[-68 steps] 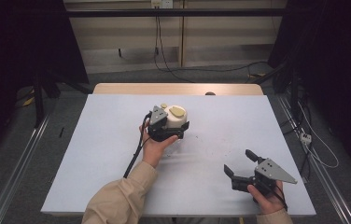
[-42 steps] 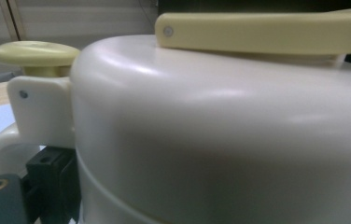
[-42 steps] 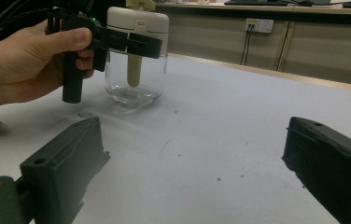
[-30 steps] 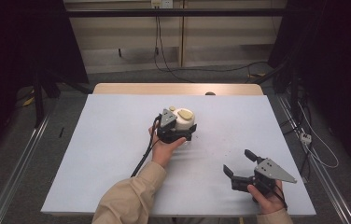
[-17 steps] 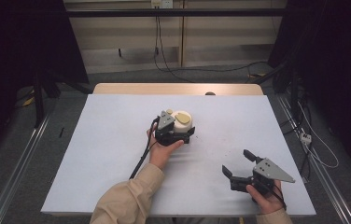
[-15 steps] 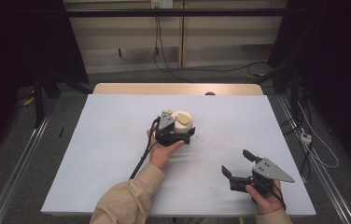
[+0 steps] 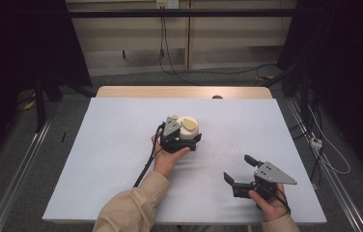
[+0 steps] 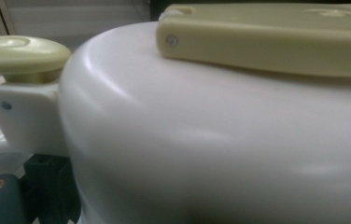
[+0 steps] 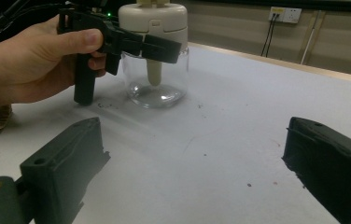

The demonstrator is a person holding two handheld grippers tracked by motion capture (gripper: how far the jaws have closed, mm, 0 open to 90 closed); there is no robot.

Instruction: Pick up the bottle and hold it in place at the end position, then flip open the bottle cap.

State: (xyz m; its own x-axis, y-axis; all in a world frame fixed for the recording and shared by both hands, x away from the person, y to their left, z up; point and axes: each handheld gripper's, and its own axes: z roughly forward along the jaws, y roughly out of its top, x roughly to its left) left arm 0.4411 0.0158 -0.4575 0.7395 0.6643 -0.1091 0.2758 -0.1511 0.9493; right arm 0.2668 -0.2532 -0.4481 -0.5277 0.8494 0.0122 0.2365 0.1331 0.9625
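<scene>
The clear jar [image 9: 155, 79] with its cream lid [image 7: 188, 126] stands mid-table, clamped by the left gripper [image 7: 177, 137]. The right gripper [image 7: 247, 176], jaws spread wide and empty, sits near the front edge. The pale table [image 7: 97, 159] is lightly speckled; cables trail across the grey floor [image 7: 218, 72] beyond.

You wear tan sleeves [image 7: 131, 207]; each black hand-held gripper [image 7: 240, 175] carries a grey triangular plate and black cable.
</scene>
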